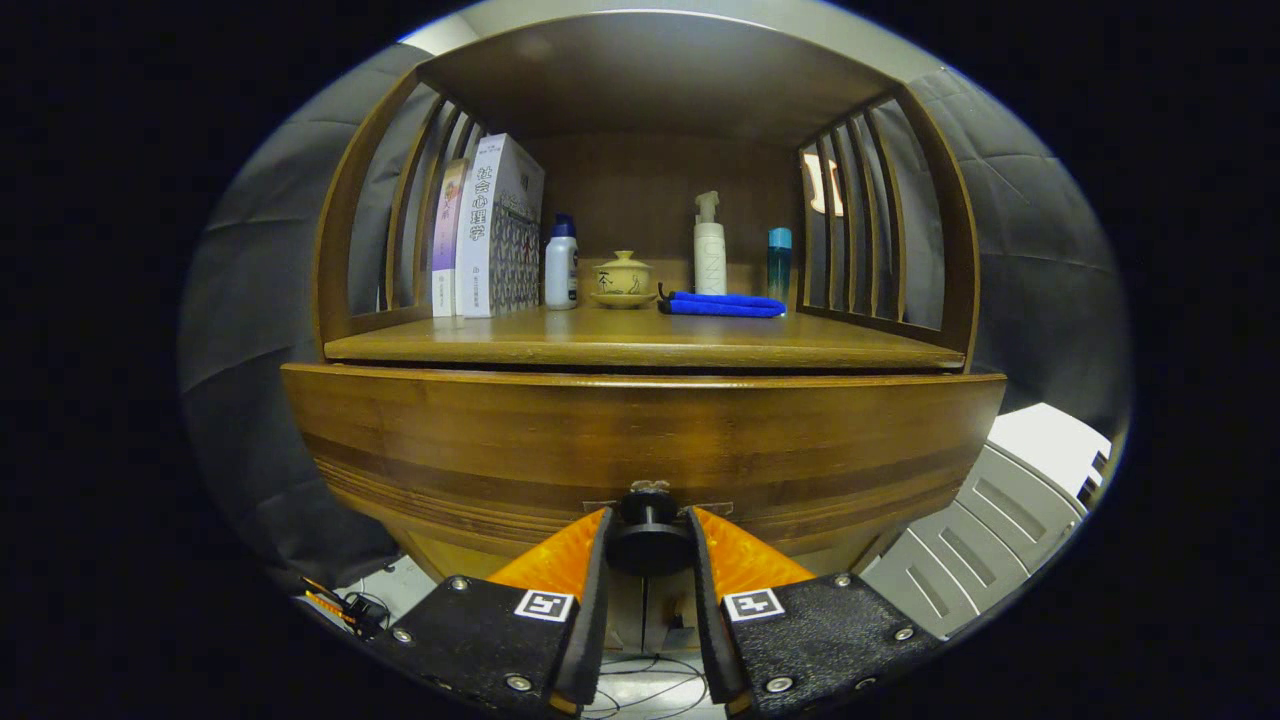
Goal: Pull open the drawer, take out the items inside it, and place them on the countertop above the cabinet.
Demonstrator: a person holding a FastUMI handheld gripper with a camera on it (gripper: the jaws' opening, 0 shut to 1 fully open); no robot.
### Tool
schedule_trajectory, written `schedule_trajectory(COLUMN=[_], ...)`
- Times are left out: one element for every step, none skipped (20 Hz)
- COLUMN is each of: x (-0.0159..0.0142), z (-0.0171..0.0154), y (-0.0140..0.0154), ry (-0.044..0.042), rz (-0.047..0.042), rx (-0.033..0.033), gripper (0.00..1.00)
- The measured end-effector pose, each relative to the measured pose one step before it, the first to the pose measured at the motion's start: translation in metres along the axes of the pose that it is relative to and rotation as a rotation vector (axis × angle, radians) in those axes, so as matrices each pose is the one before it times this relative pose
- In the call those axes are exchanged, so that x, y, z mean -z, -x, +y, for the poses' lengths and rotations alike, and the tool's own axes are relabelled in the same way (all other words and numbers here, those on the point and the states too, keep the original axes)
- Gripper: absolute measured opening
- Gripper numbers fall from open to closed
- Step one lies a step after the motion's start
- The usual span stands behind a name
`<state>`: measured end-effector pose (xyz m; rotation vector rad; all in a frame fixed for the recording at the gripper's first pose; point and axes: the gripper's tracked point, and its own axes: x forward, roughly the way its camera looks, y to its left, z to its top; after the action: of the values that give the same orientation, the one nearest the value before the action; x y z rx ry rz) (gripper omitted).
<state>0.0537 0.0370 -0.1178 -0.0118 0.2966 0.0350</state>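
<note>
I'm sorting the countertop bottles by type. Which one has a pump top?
The tall white bottle, between the lidded cup and the teal bottle. The white bottle beside the books has a blue cap instead.

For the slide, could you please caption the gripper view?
Gripper shut on the drawer knob, drawer slightly open below the countertop.

A wide brown wooden drawer (640, 440) is sitting closed beneath the cabinet's surface (640, 345), its round black knob (648, 538) projecting from the lower middle of the front, with the hand-held gripper (648, 545) pressing both orange fingers against it.
</note>
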Motion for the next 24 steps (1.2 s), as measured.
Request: schedule_trajectory(x=[0.00046, 0.00106, 0.00080, 0.00120, 0.00059, 0.00210, 0.00007, 0.00046, 0.00100, 0.00142, 0.00071, 0.00095, 0.00129, 0.00140, 0.00091, 0.00177, 0.00136, 0.00107, 0.00113, 0.00233, 0.00112, 0.00259, 0.00155, 0.00289], z=[-0.00013, 0.00100, -0.00002, 0.00009, 0.00006, -0.00008, 0.00014, 0.00057, 0.00007, 0.00000, -0.00008, -0.00043, -0.00098, -0.00047, -0.00072, -0.00056, -0.00095, -0.00068, -0.00056, -0.00065, -0.00043, -0.00087, 0.00003, 0.00099], y=[0.00300, 0.00368, 0.00422, 0.00312, 0.00339, 0.00524, 0.00464, 0.00346, 0.00448, 0.00403, 0.00399, 0.00428, 0.00466, 0.00330, 0.00432, 0.00418, 0.00442, 0.00416, 0.00431, 0.00456, 0.00508, 0.00510, 0.00519, 0.00314], ry=[0.00694, 0.00605, 0.00290, -0.00120, 0.00038, 0.00126, 0.00111, -0.00327, -0.00603, -0.00405, 0.00010, 0.00298, 0.00037, -0.00526, -0.00695, -0.00215, 0.00013, 0.00140, 0.00253, -0.00012, -0.00271, -0.00323, -0.00103, 0.00320], rz=[0.00423, 0.00138, 0.00158, 0.00069, -0.00179, 0.00060, -0.00015, -0.00063, 0.00072, 0.00143, 0.00399, 0.00044, -0.00009, -0.00009, 0.00083, -0.00014, 0.00351, -0.00010, 0.00261, 0.00368, 0.00239, 0.00417, 0.00550, 0.00533], rx=[0.00059, -0.00023, -0.00028, 0.00026, 0.00180, 0.00175, 0.00226, 0.00224, 0.00241, 0.00089, 0.00062, 0.00184, 0.00332, 0.00326, 0.00249, 0.00093, 0.00236, 0.00373, 0.00305, 0.00429, 0.00531, 0.00494, 0.00296, 0.00222], gripper=[0.41, 0.41, 0.41, 0.41, 0.41, 0.41, 0.41, 0.41, 0.41, 0.41, 0.41, 0.41, 0.41, 0.41, 0.41, 0.40, 0.41, 0.41, 0.41, 0.41, 0.41, 0.41, 0.41, 0.41])
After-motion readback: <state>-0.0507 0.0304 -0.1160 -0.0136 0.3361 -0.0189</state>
